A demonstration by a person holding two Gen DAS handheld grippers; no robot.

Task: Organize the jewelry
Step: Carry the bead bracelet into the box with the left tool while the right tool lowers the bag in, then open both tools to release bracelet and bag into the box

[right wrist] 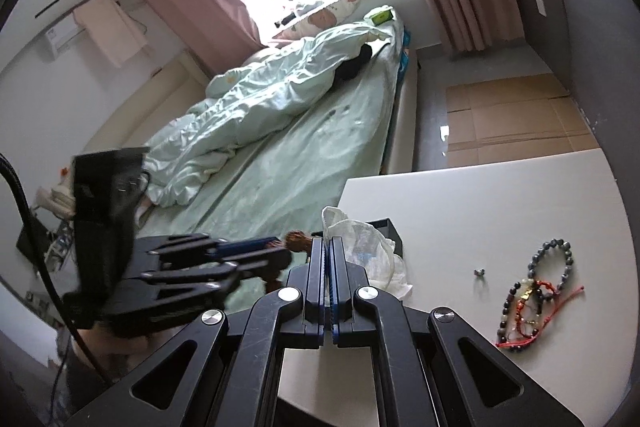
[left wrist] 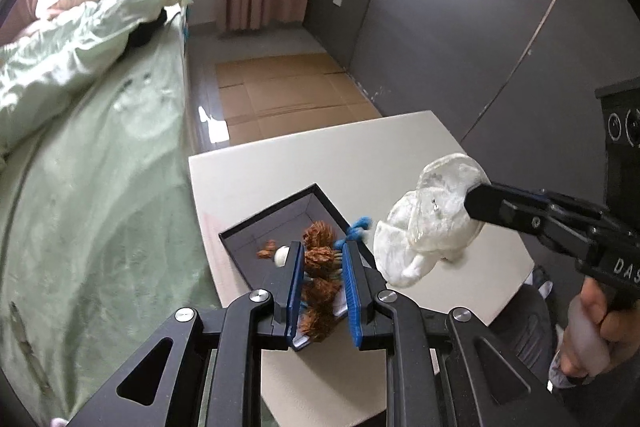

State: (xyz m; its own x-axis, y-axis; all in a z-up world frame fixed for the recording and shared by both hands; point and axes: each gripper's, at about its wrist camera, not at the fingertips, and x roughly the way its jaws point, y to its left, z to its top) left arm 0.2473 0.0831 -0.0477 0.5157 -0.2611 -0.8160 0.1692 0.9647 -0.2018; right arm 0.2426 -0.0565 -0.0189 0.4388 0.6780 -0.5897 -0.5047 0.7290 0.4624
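Note:
My left gripper [left wrist: 320, 259] is shut on a string of fuzzy brown beads [left wrist: 318, 263] with a blue cord end [left wrist: 358, 227], held over an open black box [left wrist: 280, 223] on the white table [left wrist: 400, 155]. My right gripper [right wrist: 330, 255] is shut on a clear plastic bag [right wrist: 360, 243], which also shows in the left wrist view [left wrist: 428, 219], lifted above the table to the right of the box. Dark bead bracelets [right wrist: 552, 259], a red cord bracelet [right wrist: 536, 303] and a small ring [right wrist: 479, 271] lie on the table at the right.
A bed with green bedding [left wrist: 100, 167] runs along the table's left side. Flat cardboard [left wrist: 288, 91] lies on the floor beyond the table. A grey wall [left wrist: 460, 27] is at the right. The table's near edge [left wrist: 512, 291] is close to the person's hand.

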